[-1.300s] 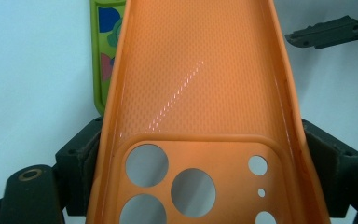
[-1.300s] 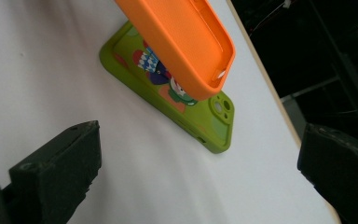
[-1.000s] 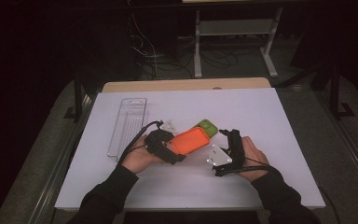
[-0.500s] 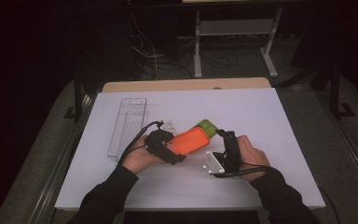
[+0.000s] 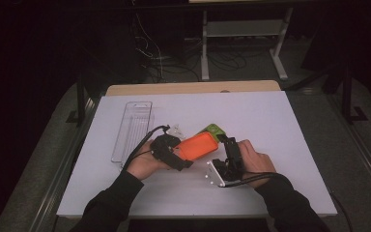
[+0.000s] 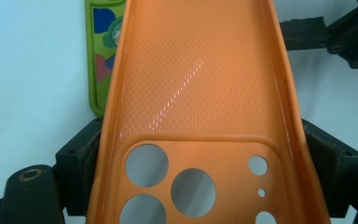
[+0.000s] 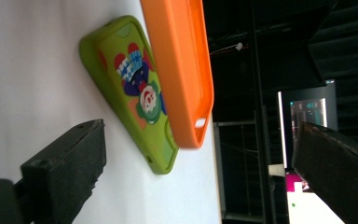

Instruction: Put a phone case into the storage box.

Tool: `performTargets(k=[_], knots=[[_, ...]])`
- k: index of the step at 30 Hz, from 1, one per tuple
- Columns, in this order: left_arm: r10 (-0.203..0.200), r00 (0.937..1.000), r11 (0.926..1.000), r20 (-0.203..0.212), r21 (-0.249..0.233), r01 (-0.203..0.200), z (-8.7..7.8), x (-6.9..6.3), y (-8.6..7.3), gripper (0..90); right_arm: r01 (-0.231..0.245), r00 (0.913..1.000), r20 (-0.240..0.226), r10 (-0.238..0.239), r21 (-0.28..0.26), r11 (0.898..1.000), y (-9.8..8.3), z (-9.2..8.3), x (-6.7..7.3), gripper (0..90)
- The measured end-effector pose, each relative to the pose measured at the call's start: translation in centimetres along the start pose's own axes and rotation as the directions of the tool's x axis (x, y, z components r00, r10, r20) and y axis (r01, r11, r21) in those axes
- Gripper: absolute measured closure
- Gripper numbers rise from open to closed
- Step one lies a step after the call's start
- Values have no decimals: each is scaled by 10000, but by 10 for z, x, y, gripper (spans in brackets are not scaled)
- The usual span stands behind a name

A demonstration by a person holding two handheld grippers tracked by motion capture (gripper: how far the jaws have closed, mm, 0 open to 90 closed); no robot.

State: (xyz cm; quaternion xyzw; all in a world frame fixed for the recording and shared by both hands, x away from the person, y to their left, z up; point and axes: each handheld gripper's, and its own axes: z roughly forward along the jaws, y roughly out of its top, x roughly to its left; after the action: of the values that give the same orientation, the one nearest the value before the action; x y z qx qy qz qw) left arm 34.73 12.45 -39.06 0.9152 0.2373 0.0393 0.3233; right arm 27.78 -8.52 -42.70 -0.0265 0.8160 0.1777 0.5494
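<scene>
The orange phone case (image 5: 199, 146) was held above the white table (image 5: 280, 125), near its middle, tilted with its far end pointing away from the person. In the left gripper view the orange phone case (image 6: 200, 93) showed its hollow inner side, textured, with round camera holes at the near end. The left gripper (image 5: 174, 153) was clamped on it: a black jaw pressed against each long edge at the camera-hole end, so the jaws stood wide, spanning the full width of the case.

Under and just past the far end of the orange case lay a green phone case (image 5: 214, 129), flat on the table. In the right gripper view the green phone case (image 7: 135, 98) carried a printed cartoon figure in red, blue and white, and the orange phone case (image 7: 179, 70) hung just over it; whether the two touched could not be told.

The right gripper (image 5: 228, 155) was just beside the near right of the orange case. Its jaws stood wide apart with nothing between them, both cases lying beyond the tips.

A clear plastic tray (image 5: 131, 129) lay at the left of the table, well apart from the cases. A small clear piece (image 5: 175, 129) lay near the left gripper.
</scene>
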Motion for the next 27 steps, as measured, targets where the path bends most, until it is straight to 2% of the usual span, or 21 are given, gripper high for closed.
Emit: performTargets(k=[1, 2, 8, 12, 13, 16, 17, 20, 27], knots=[[-14, 10000, 10000, 9, -1, 14, 0, 0, 0, 160, 25, 10000, 18, -25, 8, 10000, 2, 0, 0, 36], [-12, 10000, 10000, 9, 3, 12, 0, 0, 0, 160, 447, 9989, 148, -445, -108, 9989, 2, 2, -1, 42], [31, 10000, 10000, 22, 41, -31, 0, -1, 0, 160, 774, 9954, 586, -753, -339, 9964, 13, 7, 2, 123], [247, 9997, 9996, -5, 133, -247, -1, -1, 1, 160, 1116, 9917, 699, -1083, -442, 9928, 22, 9, 4, 182], [210, 9998, 9998, -10, 76, -210, -1, -1, 1, 160, 1012, 9927, 706, -975, -503, 9936, 24, 10, 5, 203], [258, 9997, 9997, -16, 37, -258, -1, 0, 0, 160, 1170, 9911, 715, -1126, -595, 9914, 28, 14, 9, 284], [252, 9997, 9997, -21, 29, -252, -1, 0, 0, 160, 1205, 9915, 569, -1169, -635, 9907, 29, 14, 9, 321], [297, 9996, 9995, -16, 75, -297, -2, 0, 0, 159, 1405, 9885, 668, -1354, -772, 9871, 30, 17, 14, 423], [292, 9996, 9995, -40, 74, -292, -3, -1, 1, 160, 1494, 9874, 660, -1439, -866, 9850, 31, 18, 19, 602]])
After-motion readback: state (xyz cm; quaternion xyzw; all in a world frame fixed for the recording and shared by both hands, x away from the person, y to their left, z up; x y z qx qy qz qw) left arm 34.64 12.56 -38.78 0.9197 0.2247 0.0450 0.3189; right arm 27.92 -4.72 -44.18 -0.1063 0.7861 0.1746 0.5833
